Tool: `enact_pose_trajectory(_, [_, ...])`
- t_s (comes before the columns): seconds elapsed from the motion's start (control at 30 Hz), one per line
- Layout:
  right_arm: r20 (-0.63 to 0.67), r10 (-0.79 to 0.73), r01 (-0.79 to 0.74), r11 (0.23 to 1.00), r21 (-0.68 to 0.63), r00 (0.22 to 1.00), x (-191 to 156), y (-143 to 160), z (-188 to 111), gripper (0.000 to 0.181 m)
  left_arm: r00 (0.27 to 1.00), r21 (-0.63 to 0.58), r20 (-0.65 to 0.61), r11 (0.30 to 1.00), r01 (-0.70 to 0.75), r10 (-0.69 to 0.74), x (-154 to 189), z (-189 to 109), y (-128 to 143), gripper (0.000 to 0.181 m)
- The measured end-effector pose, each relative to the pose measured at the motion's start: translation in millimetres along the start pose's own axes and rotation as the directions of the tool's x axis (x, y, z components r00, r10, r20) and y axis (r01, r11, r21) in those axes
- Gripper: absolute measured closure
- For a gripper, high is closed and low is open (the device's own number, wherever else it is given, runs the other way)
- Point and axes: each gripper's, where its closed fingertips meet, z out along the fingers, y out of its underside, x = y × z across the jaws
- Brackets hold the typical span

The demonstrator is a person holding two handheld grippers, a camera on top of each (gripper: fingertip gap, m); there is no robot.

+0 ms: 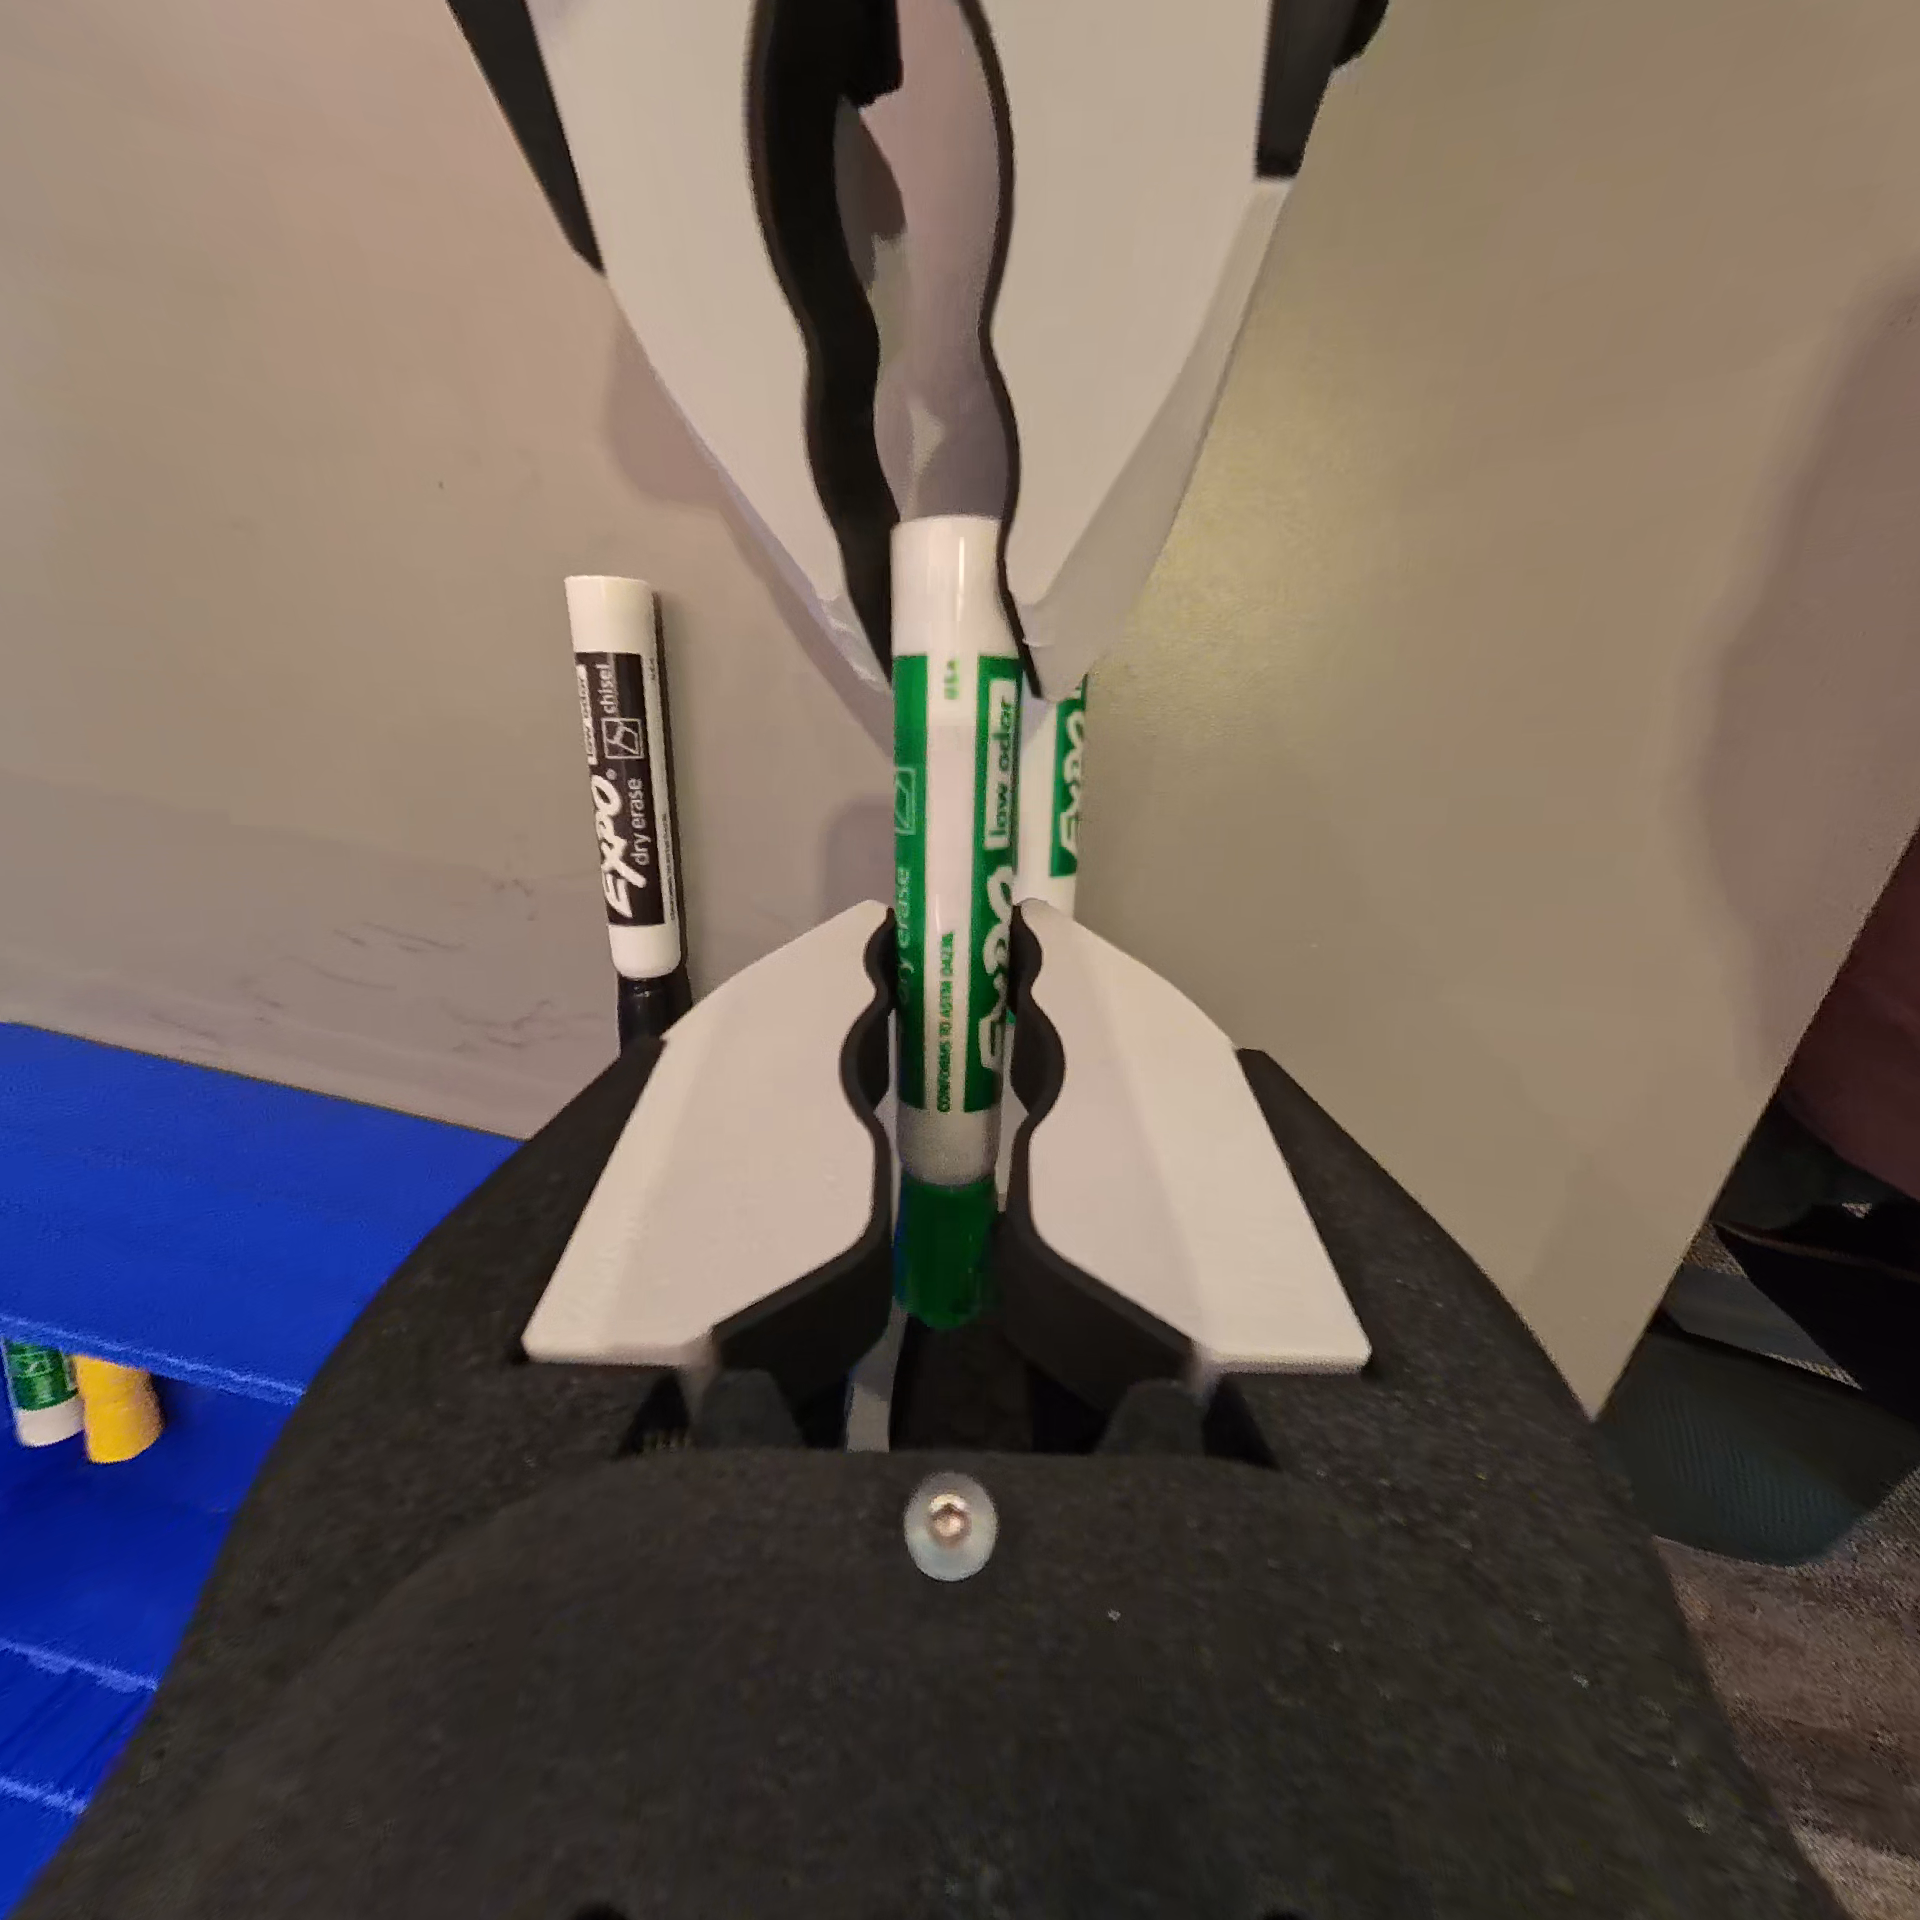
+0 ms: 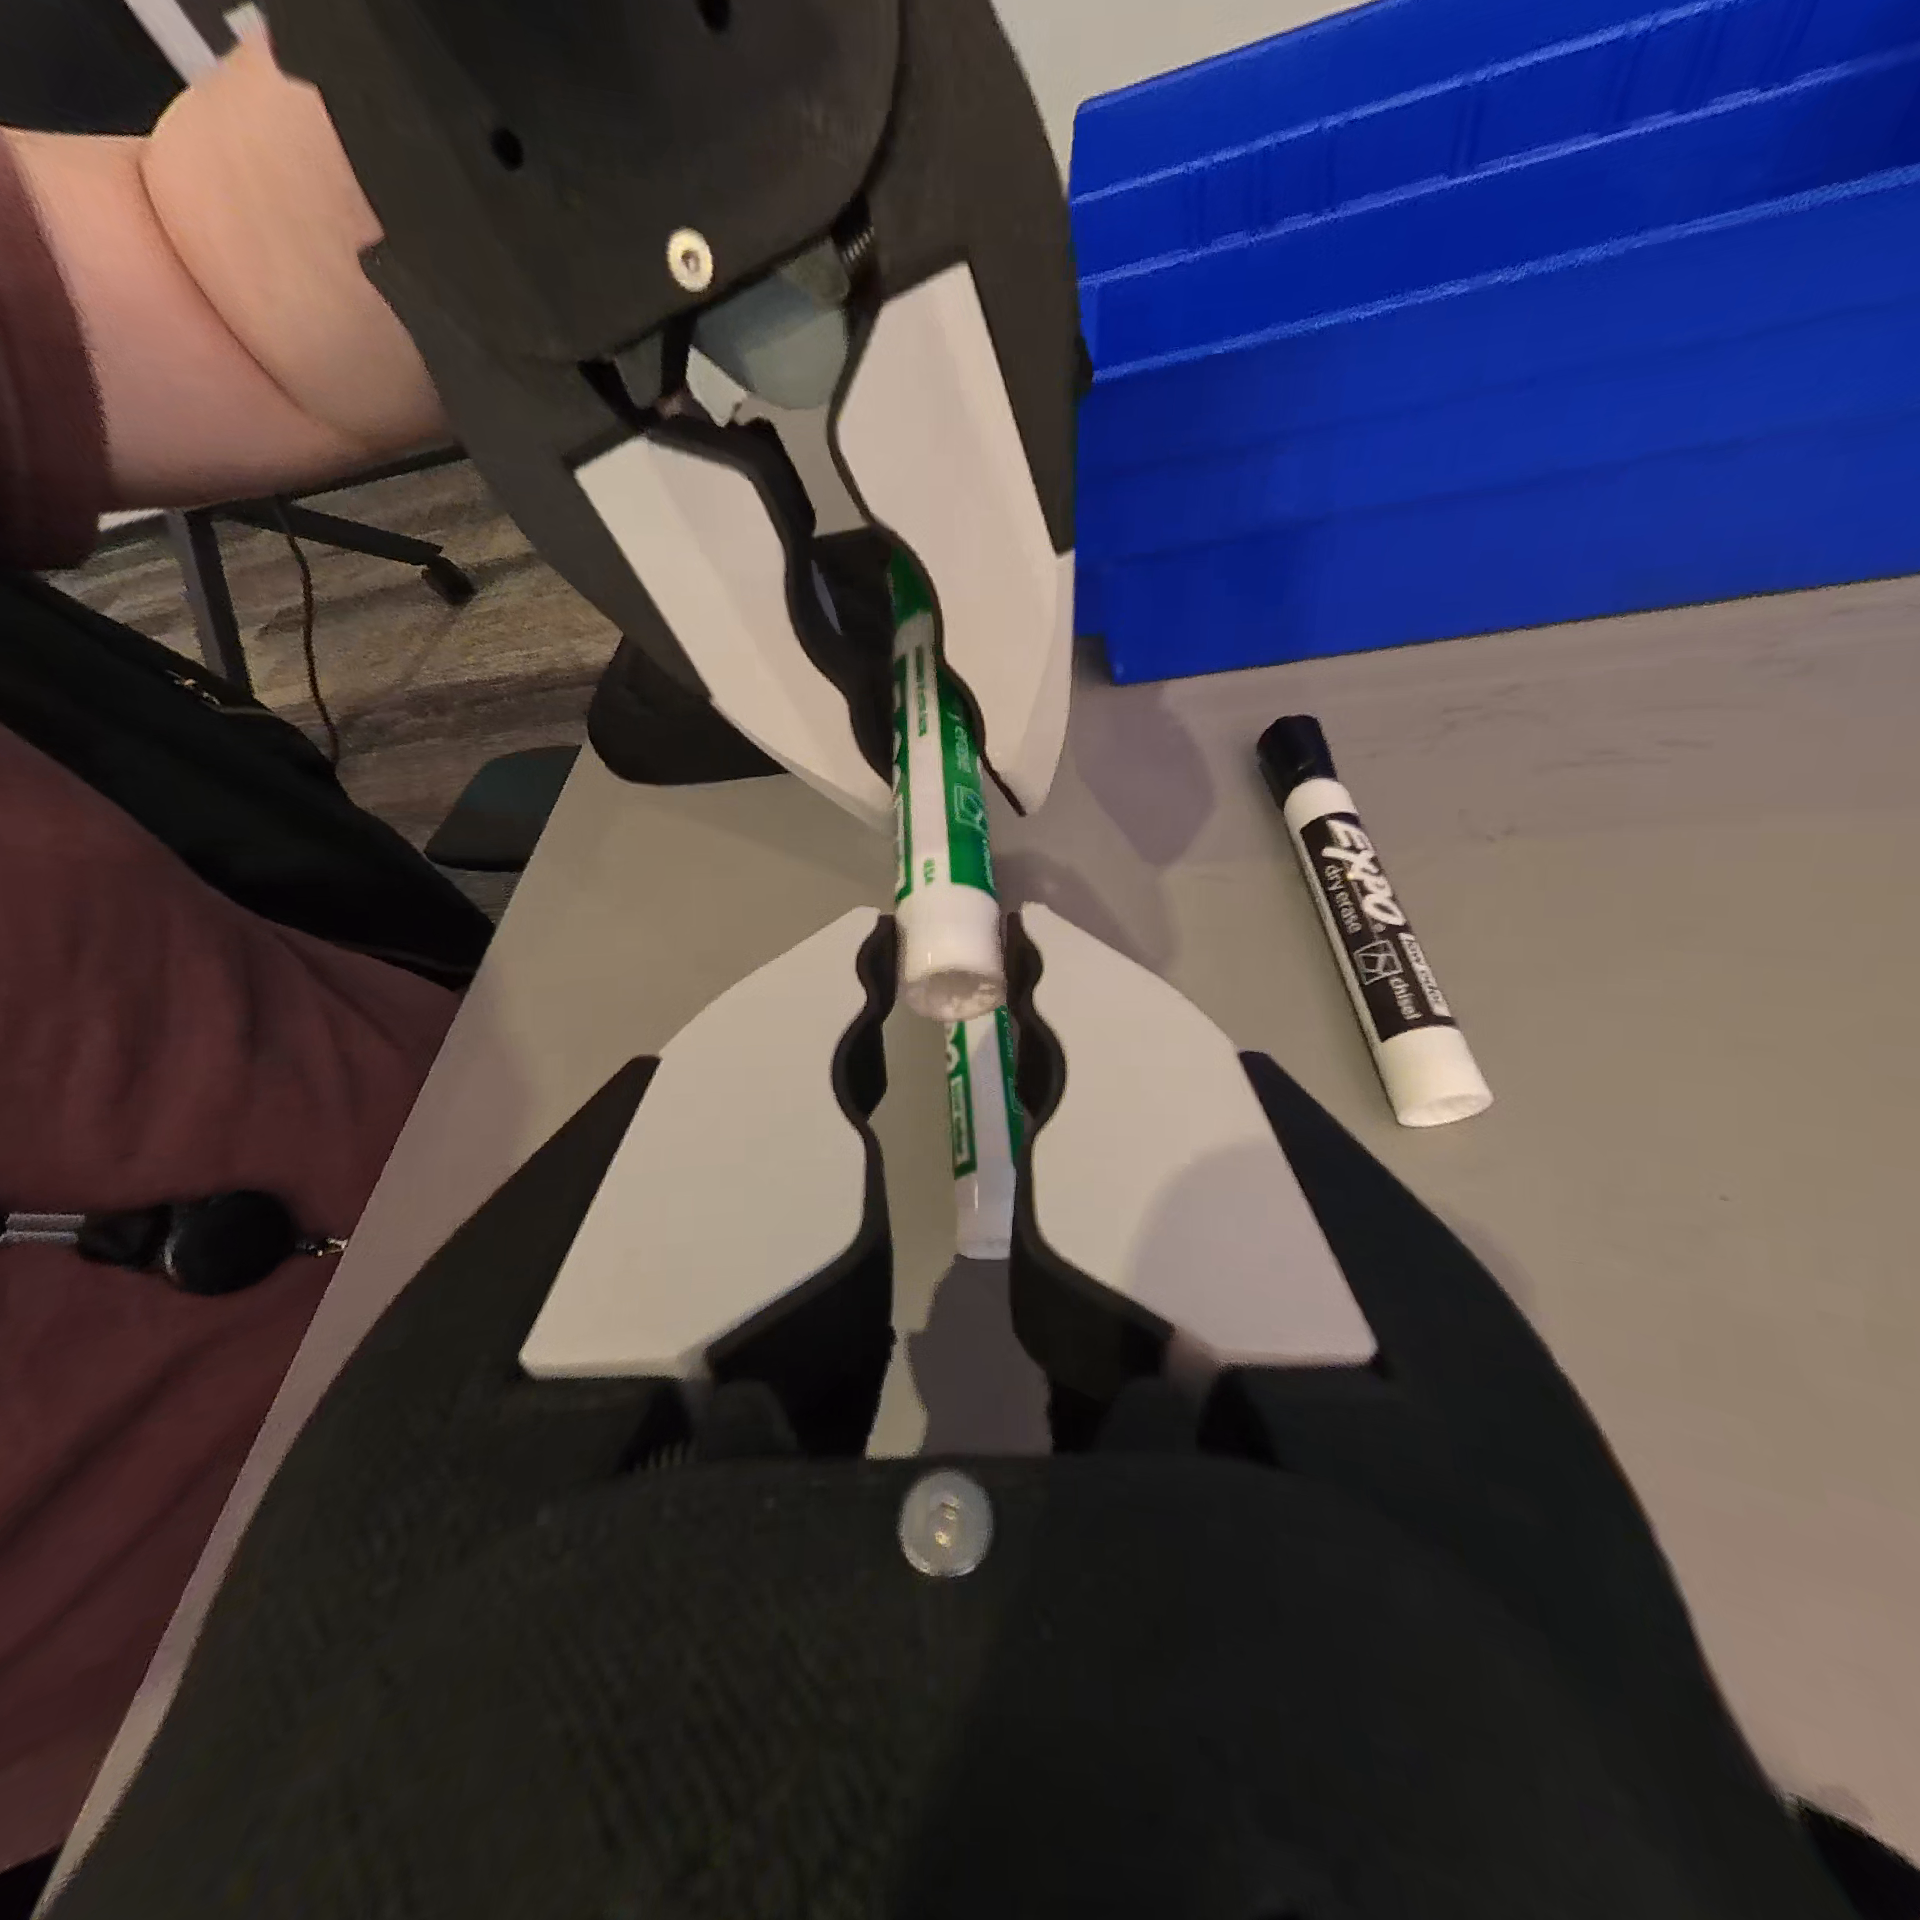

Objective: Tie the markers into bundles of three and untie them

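Note:
A green marker (image 1: 951, 831) is held off the grey table (image 1: 312, 520). My left gripper (image 1: 954, 925) is shut on its barrel near the green cap. My right gripper (image 1: 961, 665) comes in from above in the left wrist view, facing the left one. In the right wrist view my right gripper (image 2: 951, 925) is closed on the white back end of the green marker (image 2: 940, 831), with the left gripper (image 2: 961, 810) opposite. A second green marker (image 2: 982, 1143) lies on the table under them; it also shows in the left wrist view (image 1: 1065, 790). A black marker (image 2: 1371, 925) lies apart to the side; the left wrist view shows it too (image 1: 623, 779).
A blue bin (image 2: 1507, 312) stands at the back of the table (image 2: 1558, 1351); in the left wrist view the bin (image 1: 156, 1195) holds a marker and a yellow item (image 1: 114, 1403). A person's maroon sleeve (image 2: 156, 1039) is at the table's left edge. The tips of one gripper are about 4 cm away from the tips of the other.

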Motion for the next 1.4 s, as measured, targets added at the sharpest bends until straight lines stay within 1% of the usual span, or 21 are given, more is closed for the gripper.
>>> enact_pose_trajectory(0.13, [-0.029, 0.004, -0.005, 1.0, -0.017, 1.0, 1.1, -1.4, -0.5, 0.16, 1.0, -0.033, 0.009, 0.999, 0.0, 0.001, -1.2, 3.3, 2.1, 0.162])
enact_pose_trajectory(0.27, [-0.017, 0.08, -0.08, 0.997, -0.005, 0.997, 4.4, 3.7, 2.2, 0.16, 1.0, -0.043, 0.024, 0.999, 0.003, -0.002, -3.3, 9.1, 3.4, 0.162])
enact_pose_trajectory(0.33, [-0.027, 0.099, -0.1, 0.995, -0.027, 0.995, 11.0, 11.8, 5.4, 0.16, 0.999, -0.049, 0.027, 0.999, 0.021, -0.02, -6.6, 13.8, 6.5, 0.161])
enact_pose_trajectory(0.43, [-0.066, 0.122, -0.127, 0.988, -0.083, 0.99, 25.7, 31.0, 9.0, 0.16, 0.997, -0.044, 0.042, 0.997, 0.07, -0.068, -15.2, 19.7, 11.6, 0.145])
enact_pose_trajectory(0.53, [-0.058, 0.12, -0.126, 0.985, -0.115, 0.991, 27.2, 42.0, 9.6, 0.16, 0.995, -0.001, 0.036, 0.996, 0.092, -0.091, -17.1, 13.7, 12.0, 0.143])
enact_pose_trajectory(0.63, [-0.016, 0.099, -0.101, 0.986, -0.134, 0.995, 21.1, 44.8, 9.5, 0.159, 0.993, 0.012, 0.025, 0.994, 0.111, -0.111, -14.6, 4.9, 15.6, 0.143])
enact_pose_trajectory(0.67, [0.016, 0.094, -0.091, 0.986, -0.139, 0.995, 15.6, 44.5, 10.5, 0.157, 0.993, 0.013, 0.03, 0.993, 0.113, -0.114, -14.5, 2.8, 17.2, 0.143])
enact_pose_trajectory(0.73, [0.039, 0.083, -0.077, 0.986, -0.151, 0.996, 6.8, 41.9, 15.8, 0.135, 0.992, 0.008, 0.035, 0.993, 0.118, -0.118, -12.7, 0.0, 21.6, 0.143])
enact_pose_trajectory(0.77, [0.033, 0.072, -0.065, 0.982, -0.176, 0.997, 2.2, 41.8, 20.0, 0.135, 0.992, 0.004, 0.035, 0.993, 0.121, -0.122, -11.5, -0.9, 24.1, 0.143])
enact_pose_trajectory(0.83, [0.035, -0.013, 0.022, 0.964, -0.266, 0.999, -11.6, 48.7, 31.4, 0.137, 0.991, 0.0, 0.044, 0.992, 0.128, -0.128, -9.6, -2.4, 28.8, 0.141])
enact_pose_trajectory(0.9, [0.012, -0.127, 0.121, 0.91, -0.396, 0.992, -16.5, 65.3, 42.7, 0.139, 0.99, -0.004, 0.042, 0.991, 0.133, -0.133, -5.9, -4.4, 34.1, 0.141])
enact_pose_trajectory(1.0, [-0.003, -0.251, 0.218, 0.847, -0.485, 0.968, -18.4, 71.1, 51.1, 0.141, 0.987, -0.007, 0.053, 0.989, 0.151, -0.15, -4.2, -8.1, 43.7, 0.141])
enact_pose_trajectory(1.03, [-0.002, -0.263, 0.226, 0.832, -0.506, 0.965, -17.3, 71.1, 51.5, 0.141, 0.986, -0.008, 0.056, 0.987, 0.161, -0.16, -4.0, -9.4, 47.1, 0.141])
enact_pose_trajectory(1.1, [0.031, -0.219, 0.201, 0.823, -0.531, 0.975, -16.7, 70.3, 50.7, 0.141, 0.983, -0.01, 0.064, 0.985, 0.175, -0.174, -4.5, -12.0, 54.0, 0.141])
enact_pose_trajectory(1.2, [0.103, -0.045, 0.096, 0.816, -0.569, 0.994, -16.3, 67.9, 46.3, 0.143, 0.979, -0.019, 0.078, 0.981, 0.191, -0.189, -7.3, -15.8, 62.6, 0.142])
enact_pose_trajectory(1.3, [0.175, 0.113, 0.028, 0.761, -0.648, 0.978, -18.1, 67.5, 40.5, 0.144, 0.977, -0.02, 0.087, 0.981, 0.195, -0.193, -8.3, -20.1, 65.7, 0.143])
enact_pose_trajectory(1.37, [0.19, 0.151, 0.023, 0.722, -0.692, 0.97, -18.0, 67.1, 40.2, 0.144, 0.977, -0.019, 0.096, 0.981, 0.193, -0.191, -7.5, -22.3, 66.8, 0.143])
enact_pose_trajectory(1.4, [0.183, 0.139, 0.034, 0.701, -0.712, 0.973, -18.0, 67.8, 40.2, 0.144, 0.977, -0.019, 0.096, 0.981, 0.194, -0.191, -6.0, -23.1, 67.7, 0.143])
